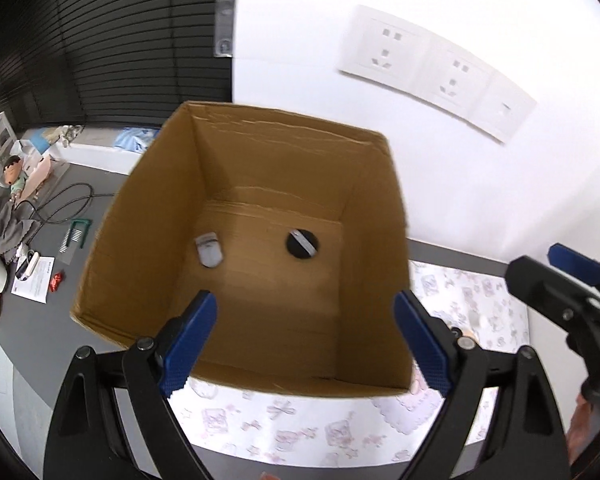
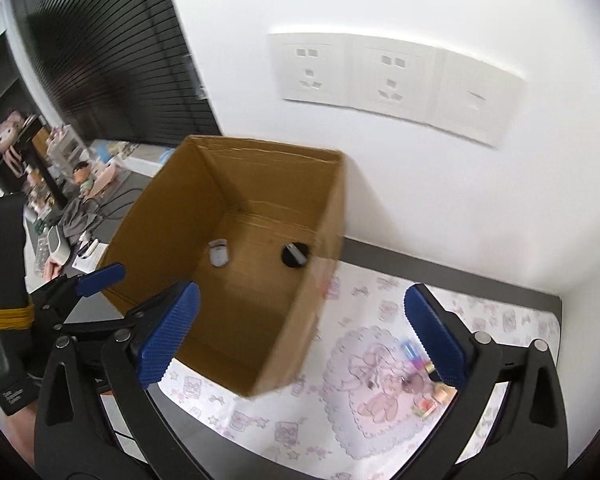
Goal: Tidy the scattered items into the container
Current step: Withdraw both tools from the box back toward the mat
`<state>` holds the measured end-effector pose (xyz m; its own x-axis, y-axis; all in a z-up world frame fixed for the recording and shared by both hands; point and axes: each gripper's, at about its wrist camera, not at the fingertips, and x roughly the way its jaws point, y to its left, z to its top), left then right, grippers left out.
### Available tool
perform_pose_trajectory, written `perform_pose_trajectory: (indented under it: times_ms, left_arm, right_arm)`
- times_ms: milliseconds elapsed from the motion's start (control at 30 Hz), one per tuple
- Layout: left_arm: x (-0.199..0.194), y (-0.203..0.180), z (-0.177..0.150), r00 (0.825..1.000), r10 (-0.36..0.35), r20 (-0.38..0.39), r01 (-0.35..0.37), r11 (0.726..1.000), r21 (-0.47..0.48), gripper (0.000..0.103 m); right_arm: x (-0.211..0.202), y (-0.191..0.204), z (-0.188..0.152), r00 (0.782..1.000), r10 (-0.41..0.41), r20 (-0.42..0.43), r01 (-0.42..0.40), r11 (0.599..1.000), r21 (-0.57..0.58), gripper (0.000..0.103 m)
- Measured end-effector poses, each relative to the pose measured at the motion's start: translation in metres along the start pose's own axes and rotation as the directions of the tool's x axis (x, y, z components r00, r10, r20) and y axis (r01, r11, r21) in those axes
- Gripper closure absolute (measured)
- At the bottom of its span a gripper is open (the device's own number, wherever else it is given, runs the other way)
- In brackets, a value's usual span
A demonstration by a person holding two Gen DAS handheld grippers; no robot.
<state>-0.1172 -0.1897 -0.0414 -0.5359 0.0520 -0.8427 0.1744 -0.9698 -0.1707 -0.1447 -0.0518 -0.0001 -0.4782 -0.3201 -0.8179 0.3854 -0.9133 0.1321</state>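
On the patterned mat (image 1: 292,420), a pale sheet printed with faint pink figures and cut with a scalloped border, stands the cardboard box (image 1: 260,152), its top open. The board is brown and corrugated, creased along the far wall, with square corners and raw cut rims. Two items lie on its flat floor: a small white rounded piece (image 1: 209,250) at about nine o'clock, close to the left wall, and a round black disc (image 1: 302,243) with a pale bar across it at about one o'clock, the two well apart. The rest of the floor is bare.

The left gripper (image 1: 304,320) hangs over the near rim, its blue dimpled pads spread wide with nothing between them. The right gripper (image 2: 300,320) stands beside the box's right wall, also wide and empty. In the right wrist view, a cluster of small coloured items (image 2: 424,384) lies on the mat at four o'clock, near the right finger; what they are is too small to tell. Behind the box rises a smooth white wall with socket plates (image 1: 432,68); the mat to the right of the box is open.
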Motion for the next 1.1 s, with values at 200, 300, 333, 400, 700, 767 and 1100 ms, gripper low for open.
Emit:
perform_pose_trajectory:
  times_ms: [200, 300, 333, 400, 700, 767, 1100]
  left_arm:
    - [-0.005, -0.032, -0.005, 0.999, -0.052, 0.016, 0.052, 0.999, 0.008, 0.014]
    - [-0.006, -0.051, -0.009, 0.996, -0.084, 0.015, 0.083, 0.996, 0.02, 0.013]
    - [-0.006, -0.058, -0.01, 0.996, -0.083, 0.009, 0.083, 0.996, 0.033, 0.013]
    - [-0.006, -0.07, -0.014, 0.996, -0.087, 0.006, 0.086, 0.995, 0.053, 0.013]
    - [-0.007, -0.124, -0.025, 0.985, -0.172, -0.026, 0.174, 0.978, 0.115, 0.013]
    - [-0.007, -0.137, -0.029, 0.986, -0.166, -0.034, 0.169, 0.978, 0.125, 0.013]
    - [0.017, -0.187, -0.055, 0.992, -0.071, -0.105, 0.088, 0.983, 0.164, 0.013]
  right_arm:
    - [-0.015, -0.043, -0.025, 1.0, -0.024, 0.006, 0.024, 0.996, 0.085, 0.0]
    - [-0.02, -0.066, -0.037, 0.999, -0.035, -0.002, 0.035, 0.991, 0.131, 0.0]
    - [-0.023, -0.074, -0.041, 0.999, -0.034, -0.007, 0.035, 0.989, 0.147, 0.0]
    - [-0.027, -0.091, -0.049, 0.999, -0.034, -0.011, 0.035, 0.984, 0.176, 0.0]
    - [-0.055, -0.154, -0.067, 0.998, -0.055, 0.021, 0.048, 0.961, 0.272, 0.0]
    - [-0.06, -0.163, -0.071, 0.998, -0.057, 0.02, 0.049, 0.96, 0.277, 0.0]
    - [-0.058, -0.209, -0.098, 0.998, -0.06, -0.019, 0.063, 0.965, 0.256, 0.0]
